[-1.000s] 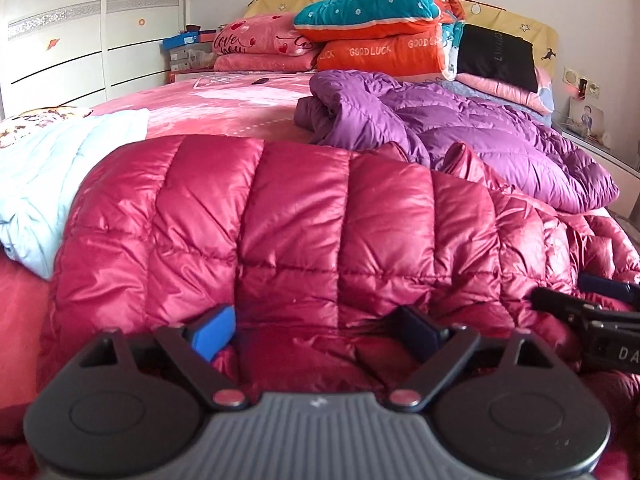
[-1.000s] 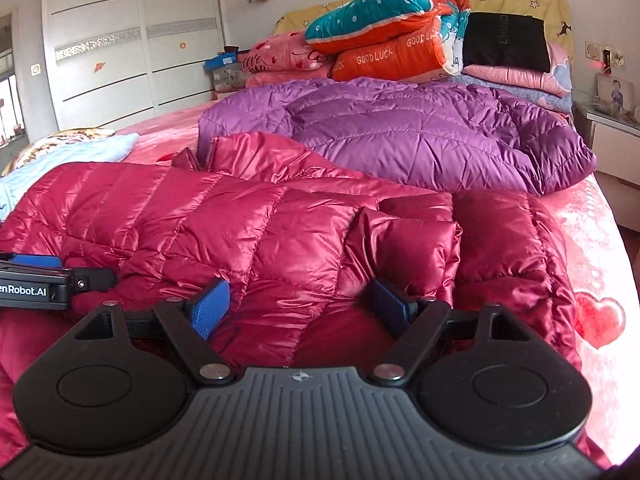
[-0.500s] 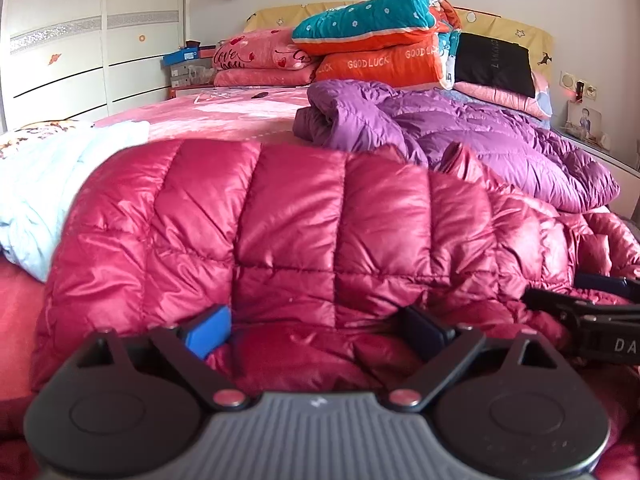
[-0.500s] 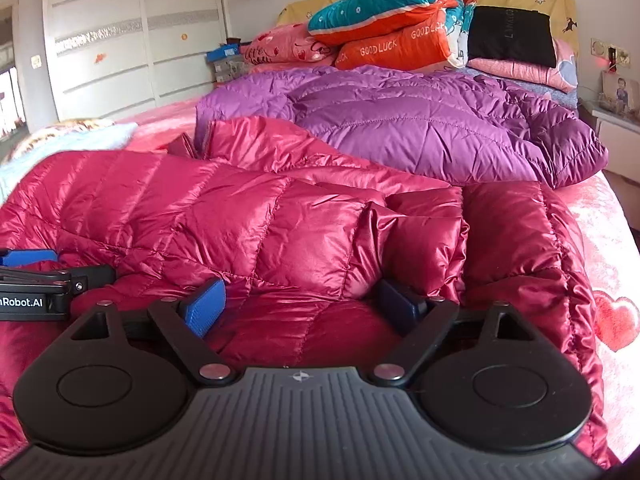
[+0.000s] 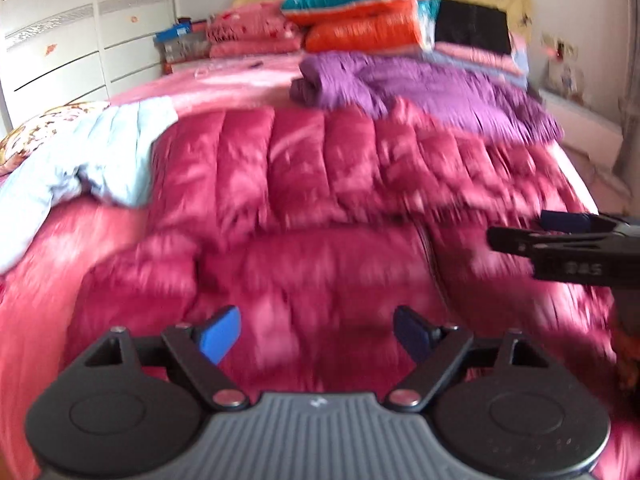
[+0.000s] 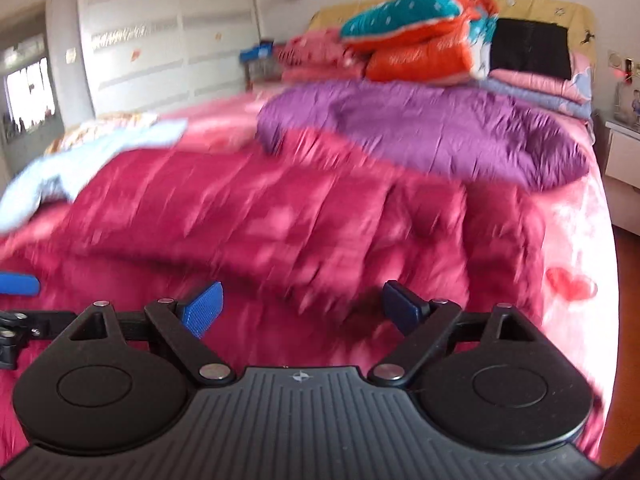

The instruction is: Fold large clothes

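Note:
A shiny red down jacket [image 5: 320,184] lies spread across the pink bed, and it also fills the middle of the right wrist view [image 6: 260,216]. My left gripper [image 5: 316,332] hovers over the jacket's near part. Its jaws are closing a little, but the blue pads stand wide apart and press on nothing. My right gripper [image 6: 301,311] is open above the jacket's near right side, with no fabric pinched. The right gripper's fingers [image 5: 560,236] reach in from the right edge of the left wrist view. Both views are blurred by motion.
A purple down jacket [image 5: 432,88] lies bunched behind the red one. A light blue cloth [image 5: 92,160] lies to the left. Pillows and folded quilts [image 5: 360,20] are stacked at the headboard. A white wardrobe [image 5: 80,40] stands on the left, a nightstand [image 6: 624,160] on the right.
Both grippers have drawn back from the red jacket and risen a little, so more of it shows. The fabric that bulged between their jaws lies free below them.

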`<state>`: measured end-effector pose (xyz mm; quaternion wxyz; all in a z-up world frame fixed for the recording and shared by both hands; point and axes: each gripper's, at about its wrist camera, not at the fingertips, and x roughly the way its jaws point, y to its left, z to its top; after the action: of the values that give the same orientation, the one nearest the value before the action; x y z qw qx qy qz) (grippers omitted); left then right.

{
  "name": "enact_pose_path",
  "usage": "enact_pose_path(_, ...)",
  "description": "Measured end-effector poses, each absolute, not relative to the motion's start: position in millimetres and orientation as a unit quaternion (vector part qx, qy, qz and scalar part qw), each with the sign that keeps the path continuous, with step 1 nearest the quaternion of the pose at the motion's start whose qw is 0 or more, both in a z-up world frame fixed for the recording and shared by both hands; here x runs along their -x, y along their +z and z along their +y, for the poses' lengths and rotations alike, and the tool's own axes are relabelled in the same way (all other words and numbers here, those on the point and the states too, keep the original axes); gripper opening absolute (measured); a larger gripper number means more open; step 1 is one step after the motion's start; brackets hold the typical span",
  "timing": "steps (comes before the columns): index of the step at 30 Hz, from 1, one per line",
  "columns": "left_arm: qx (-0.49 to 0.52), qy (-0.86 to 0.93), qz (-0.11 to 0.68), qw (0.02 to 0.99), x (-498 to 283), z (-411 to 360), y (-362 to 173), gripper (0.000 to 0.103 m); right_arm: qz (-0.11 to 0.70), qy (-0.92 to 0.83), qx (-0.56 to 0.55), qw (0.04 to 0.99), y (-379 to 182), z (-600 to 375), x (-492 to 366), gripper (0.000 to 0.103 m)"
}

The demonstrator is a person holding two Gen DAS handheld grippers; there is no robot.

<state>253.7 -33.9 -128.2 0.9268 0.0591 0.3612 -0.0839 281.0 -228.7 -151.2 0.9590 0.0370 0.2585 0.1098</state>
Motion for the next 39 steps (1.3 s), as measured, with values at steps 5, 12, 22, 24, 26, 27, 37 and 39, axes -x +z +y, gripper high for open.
enact_pose_path(5, -0.085, -0.103, 0.398, 0.908, -221, -37, -142, 0.084, 0.302, 0.110, -0.028, 0.947, -162, -215, -249, 0.103)
enact_pose_path(12, -0.083, -0.121, 0.408, 0.901, -185, -46, -145, 0.084, 0.336, 0.122, -0.008, 0.934, -166, -210, -193, 0.103)
enact_pose_path(22, -0.098, -0.151, 0.417, 0.891, -128, -52, -144, 0.085, 0.366, 0.144, 0.017, 0.919, -161, -202, -113, 0.103)
enact_pose_path(24, -0.094, -0.156, 0.417, 0.890, -119, -49, -144, 0.085, 0.372, 0.153, 0.021, 0.915, -161, -199, -96, 0.103)
enact_pose_path(26, -0.086, -0.159, 0.422, 0.889, -111, -45, -143, 0.085, 0.375, 0.161, 0.030, 0.913, -159, -195, -79, 0.103)
enact_pose_path(27, -0.084, -0.160, 0.423, 0.888, -106, -43, -143, 0.085, 0.375, 0.164, 0.035, 0.912, -158, -193, -72, 0.103)
enact_pose_path(37, -0.077, -0.177, 0.413, 0.890, -55, -17, -119, 0.085, 0.403, 0.203, 0.025, 0.892, -153, -206, -30, 0.103)
enact_pose_path(39, -0.061, -0.168, 0.402, 0.898, -47, -3, -108, 0.085, 0.403, 0.205, 0.003, 0.892, -151, -214, -24, 0.103)
